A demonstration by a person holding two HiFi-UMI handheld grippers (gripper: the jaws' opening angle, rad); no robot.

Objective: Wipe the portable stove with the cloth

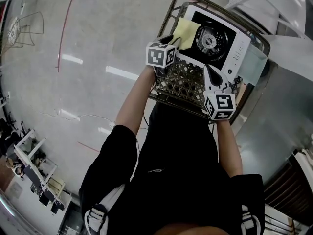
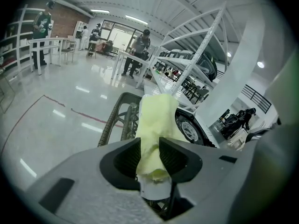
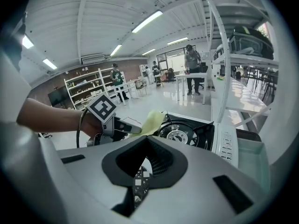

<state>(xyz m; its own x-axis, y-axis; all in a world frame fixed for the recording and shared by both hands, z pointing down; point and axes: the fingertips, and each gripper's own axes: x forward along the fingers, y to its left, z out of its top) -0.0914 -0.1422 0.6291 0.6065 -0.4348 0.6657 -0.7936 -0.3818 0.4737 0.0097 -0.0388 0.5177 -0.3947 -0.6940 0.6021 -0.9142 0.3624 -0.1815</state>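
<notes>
left gripper view showed the left gripper (image 2: 149,146) with its jaws clamped on the yellow cloth (image 2: 156,118), which reached to the left edge of the portable stove (image 1: 234,43), beside its burner (image 1: 211,39). the right gripper (image 3: 148,146) had its jaws pressed together on nothing, over the wire basket (image 1: 183,80) near the stove.

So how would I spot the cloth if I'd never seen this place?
Find the dark wire basket in front of the person, with a white stove lying in it. At the stove's left edge, beside the black round burner, is the cloth, pinched in the left hand-held gripper. It is the only soft, pale yellow thing there.
</notes>
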